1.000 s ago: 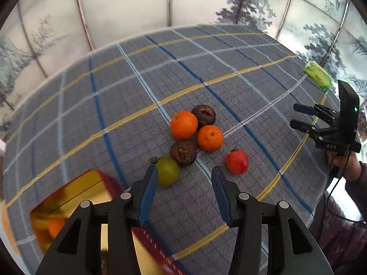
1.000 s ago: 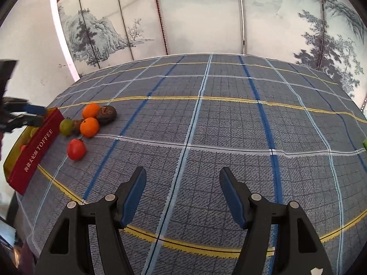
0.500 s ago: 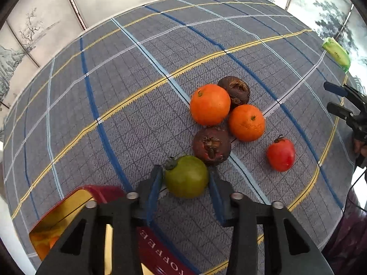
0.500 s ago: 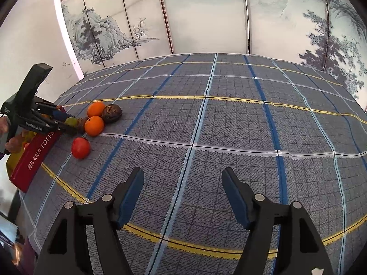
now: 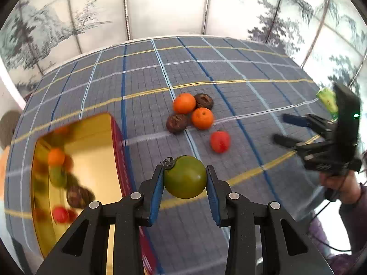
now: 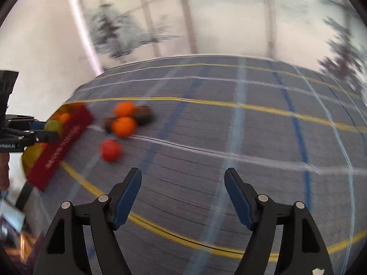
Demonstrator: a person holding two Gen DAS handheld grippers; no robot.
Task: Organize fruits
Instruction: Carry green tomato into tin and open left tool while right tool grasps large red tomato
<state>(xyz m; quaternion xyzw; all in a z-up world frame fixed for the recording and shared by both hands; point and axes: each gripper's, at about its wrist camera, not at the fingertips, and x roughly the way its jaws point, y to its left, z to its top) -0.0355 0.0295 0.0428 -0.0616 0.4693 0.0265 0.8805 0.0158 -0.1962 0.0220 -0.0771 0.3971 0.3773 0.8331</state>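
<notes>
Green tomato now lifted (label blurred)

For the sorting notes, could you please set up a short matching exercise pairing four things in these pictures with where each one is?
Things:
1. green tomato
2. red tomato
3. left tool
4. right tool

Places or states:
A. open, nothing between its fingers
B. alone on the cloth, just apart from the cluster of fruit
C. shut on a fruit
D. clamped between blue pads, above the cloth beside the gold tin

Pairs: 1-D, 2-B, 3-C, 4-A
</notes>
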